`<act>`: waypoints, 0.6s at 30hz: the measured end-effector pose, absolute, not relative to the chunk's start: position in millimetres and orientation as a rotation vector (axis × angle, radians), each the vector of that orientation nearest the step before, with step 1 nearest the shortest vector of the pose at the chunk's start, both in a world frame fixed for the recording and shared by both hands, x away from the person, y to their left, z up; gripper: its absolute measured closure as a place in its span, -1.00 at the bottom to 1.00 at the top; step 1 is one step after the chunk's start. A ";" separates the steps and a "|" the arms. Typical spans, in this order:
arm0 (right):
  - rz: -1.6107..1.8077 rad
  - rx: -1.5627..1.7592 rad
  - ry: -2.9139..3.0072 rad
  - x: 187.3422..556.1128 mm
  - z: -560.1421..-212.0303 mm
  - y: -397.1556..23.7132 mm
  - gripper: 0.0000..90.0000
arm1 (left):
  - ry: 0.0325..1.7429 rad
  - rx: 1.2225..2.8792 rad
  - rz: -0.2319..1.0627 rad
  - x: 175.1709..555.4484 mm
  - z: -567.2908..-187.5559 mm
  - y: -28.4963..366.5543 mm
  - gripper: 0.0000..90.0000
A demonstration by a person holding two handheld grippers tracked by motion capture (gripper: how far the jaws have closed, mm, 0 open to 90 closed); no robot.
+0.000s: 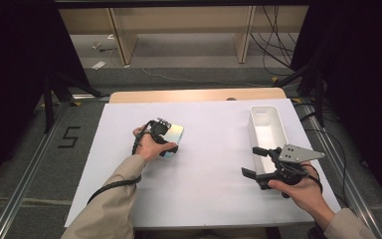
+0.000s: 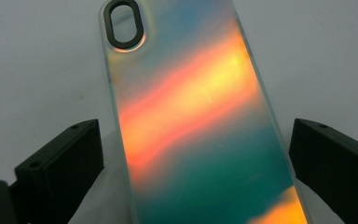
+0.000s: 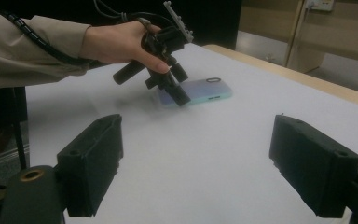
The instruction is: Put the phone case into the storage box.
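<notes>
Here, a phone case (image 2: 191, 116) with a shimmering rainbow back, orange across the middle and teal below, lies flat on the white table cover (image 1: 204, 189), its dark oval camera opening at the end farthest from the person. In the left gripper view the case runs lengthwise between the two black jaws, which stand spread, one on each long side, with bare cover visible between each jaw and the case's edge, so nothing presses on it yet. In the high view the left gripper (image 1: 165, 137) sits directly over the near end of the case, tilted downward from the person's left hand (image 1: 149, 145). Well to the right of the case stands a long white tray (image 1: 278, 127), empty as far as can be seen, its narrow end toward the person. The right gripper (image 1: 253, 162) hovers just beside the tray's near end, on the side toward the case, with its jaws spread wide and nothing between them. The step in hand appears to be the approach for picking up the case. The next move probably calls for lowering the jaws to the cover and squeezing them onto the case's thin, slippery long edges, keeping level so it does not skid away.
</notes>
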State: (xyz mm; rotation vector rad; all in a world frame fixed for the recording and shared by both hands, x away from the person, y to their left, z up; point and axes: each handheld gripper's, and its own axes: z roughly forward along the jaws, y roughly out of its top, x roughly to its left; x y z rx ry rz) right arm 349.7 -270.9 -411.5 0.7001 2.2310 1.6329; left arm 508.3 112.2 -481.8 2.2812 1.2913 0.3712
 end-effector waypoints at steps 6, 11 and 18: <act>1.631 0.699 2.233 349.8 -411.8 -270.8 -0.59 | 1.342 2.272 0.345 509.1 -482.4 111.3 -0.90; 1.630 0.699 2.238 349.7 -412.0 -270.5 -0.59 | 1.374 2.273 0.327 510.0 -482.0 110.2 -0.87; 1.629 0.700 2.240 349.9 -412.5 -270.2 -0.60 | 1.409 2.276 0.317 510.6 -480.2 108.2 -0.83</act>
